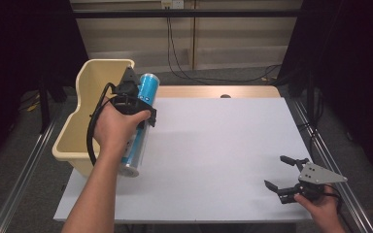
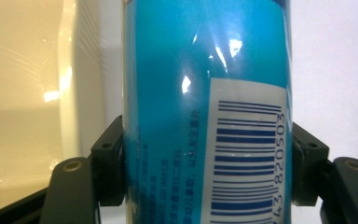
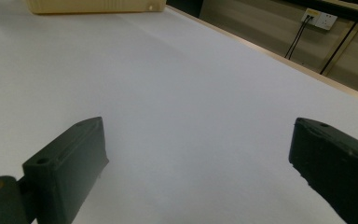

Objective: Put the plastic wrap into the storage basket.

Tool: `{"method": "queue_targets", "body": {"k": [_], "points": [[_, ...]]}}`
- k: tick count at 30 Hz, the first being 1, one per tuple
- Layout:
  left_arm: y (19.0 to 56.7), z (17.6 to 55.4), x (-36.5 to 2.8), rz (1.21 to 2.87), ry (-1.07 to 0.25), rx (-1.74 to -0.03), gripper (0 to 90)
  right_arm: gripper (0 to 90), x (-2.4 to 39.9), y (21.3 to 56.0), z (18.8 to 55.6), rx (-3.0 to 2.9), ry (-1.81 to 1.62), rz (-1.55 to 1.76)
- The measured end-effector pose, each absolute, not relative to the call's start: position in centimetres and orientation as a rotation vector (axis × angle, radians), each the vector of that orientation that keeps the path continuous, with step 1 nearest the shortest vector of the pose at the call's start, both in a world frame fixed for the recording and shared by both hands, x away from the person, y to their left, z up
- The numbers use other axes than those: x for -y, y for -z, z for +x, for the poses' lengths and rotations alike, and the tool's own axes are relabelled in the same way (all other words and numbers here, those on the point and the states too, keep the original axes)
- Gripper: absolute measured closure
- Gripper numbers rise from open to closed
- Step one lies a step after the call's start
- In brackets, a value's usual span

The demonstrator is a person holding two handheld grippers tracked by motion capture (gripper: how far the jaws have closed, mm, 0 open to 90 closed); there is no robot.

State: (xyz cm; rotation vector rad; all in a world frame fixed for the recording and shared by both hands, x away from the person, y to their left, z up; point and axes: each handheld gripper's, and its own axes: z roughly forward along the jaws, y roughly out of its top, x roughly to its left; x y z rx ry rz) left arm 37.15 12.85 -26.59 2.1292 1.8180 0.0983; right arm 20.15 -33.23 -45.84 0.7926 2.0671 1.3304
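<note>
At the near right edge of the table [image 1: 213, 160] the right gripper [image 1: 286, 175] rests with its jaws wide apart, holding nothing. Farther left, the left gripper [image 1: 143, 104] has its jaws clamped on the blue can [image 1: 143, 104], lifted beside the cream bin [image 1: 85, 104]. Pickup looks done; dropping it into the bin seems left.

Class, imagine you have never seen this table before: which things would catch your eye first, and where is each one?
The bright blue can stands out first, clamped in the left gripper at the table's left edge, beside the cream bin. Close up, its barcode label shows between the black jaws. At the near right corner, the right gripper stands open over the bare white tabletop.
</note>
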Motion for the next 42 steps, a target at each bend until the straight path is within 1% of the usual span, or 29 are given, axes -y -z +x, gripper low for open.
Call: {"method": "queue_targets", "body": {"k": [15, 32, 42], "points": [[25.6, 36.9, -15.5, 2.077, -0.136, -1.855, 32.1, 2.8, 33.1, 45.9, 20.2, -2.045, -1.398, 0.822], [25.3, 36.9, -18.3, 2.050, -0.172, -1.882, 32.1, 1.7, 33.4, 46.0, 20.4, -2.007, -1.447, 0.877], [25.2, 36.8, -20.0, 2.023, -0.213, -1.927, 32.1, 1.7, 33.5, 46.0, 20.4, -2.006, -1.460, 0.880]]}}
